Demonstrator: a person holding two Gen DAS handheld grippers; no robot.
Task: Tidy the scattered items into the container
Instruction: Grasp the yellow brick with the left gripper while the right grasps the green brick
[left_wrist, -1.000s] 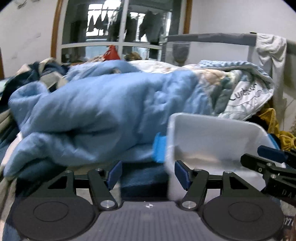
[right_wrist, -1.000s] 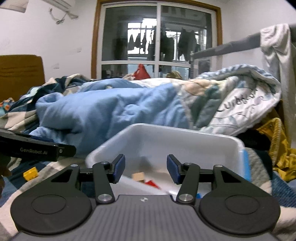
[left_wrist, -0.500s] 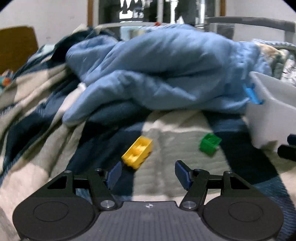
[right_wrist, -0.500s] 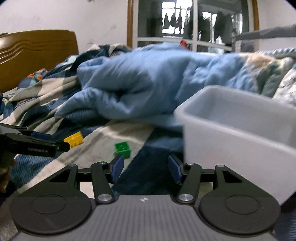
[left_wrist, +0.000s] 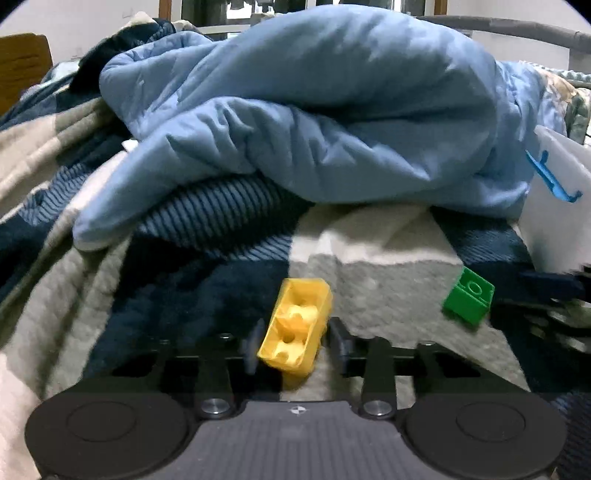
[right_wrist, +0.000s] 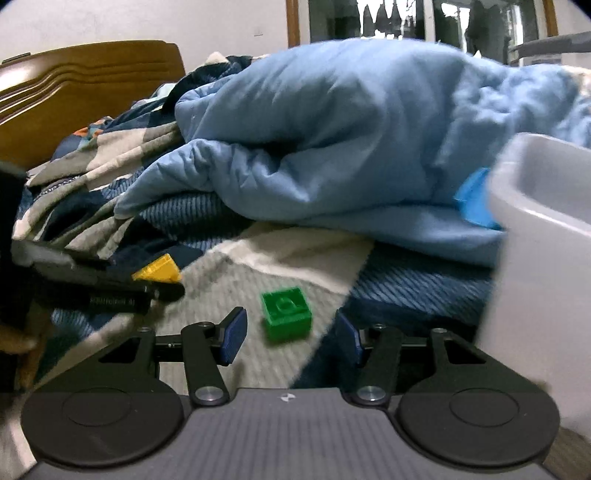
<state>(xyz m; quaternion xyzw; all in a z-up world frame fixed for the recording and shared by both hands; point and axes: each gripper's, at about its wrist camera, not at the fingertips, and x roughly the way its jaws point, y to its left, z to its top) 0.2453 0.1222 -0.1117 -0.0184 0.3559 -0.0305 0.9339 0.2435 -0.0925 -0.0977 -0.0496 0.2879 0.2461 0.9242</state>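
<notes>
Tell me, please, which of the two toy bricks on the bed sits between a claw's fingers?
The yellow brick, gripped in the left claw; the green brick lies free ahead of the open right claw.

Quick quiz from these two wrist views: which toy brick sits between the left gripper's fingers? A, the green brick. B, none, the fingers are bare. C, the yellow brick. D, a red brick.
C: in the left wrist view the yellow brick is tilted up between the left gripper fingers, which have closed on it, while the green brick lies apart on the blanket.
</notes>
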